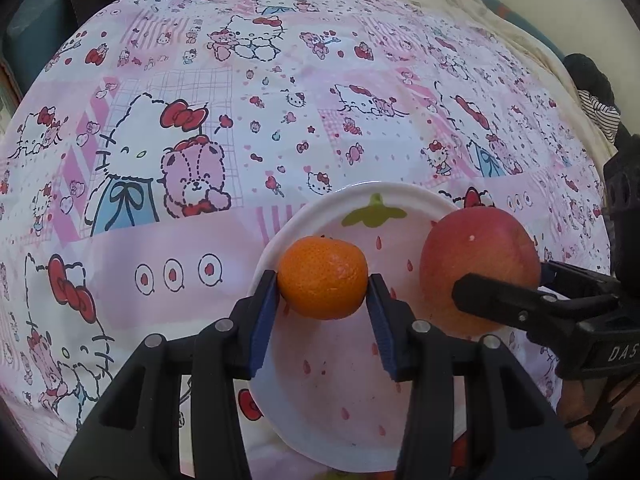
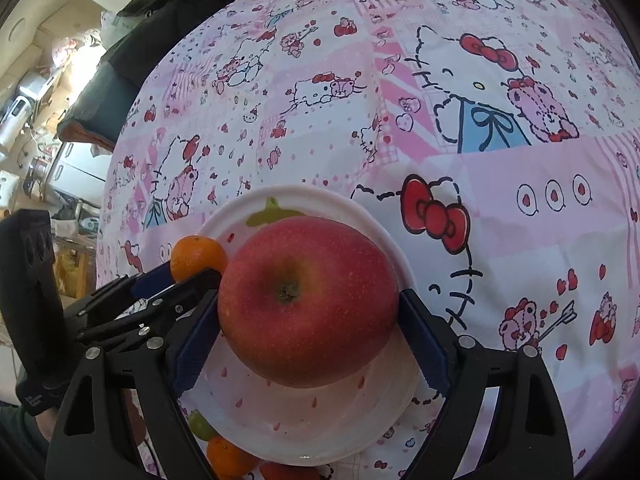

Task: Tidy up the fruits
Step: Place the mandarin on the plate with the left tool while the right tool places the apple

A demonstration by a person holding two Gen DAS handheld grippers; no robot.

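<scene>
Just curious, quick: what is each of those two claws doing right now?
Left gripper: closed on the small round orange mandarin.
Right gripper: closed on the big round red apple.

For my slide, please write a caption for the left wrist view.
Left gripper holds an orange over the strawberry-print plate.

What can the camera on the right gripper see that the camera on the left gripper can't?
Only the right wrist view shows the apple's stem dimple, a second orange and a small green fruit by the plate's near edge, plus a cluttered room at the left. Only the left wrist view shows striped fabric at the far right. Both show the plate, the apple in the right gripper, the orange in the left gripper, and the cartoon cloth.
</scene>
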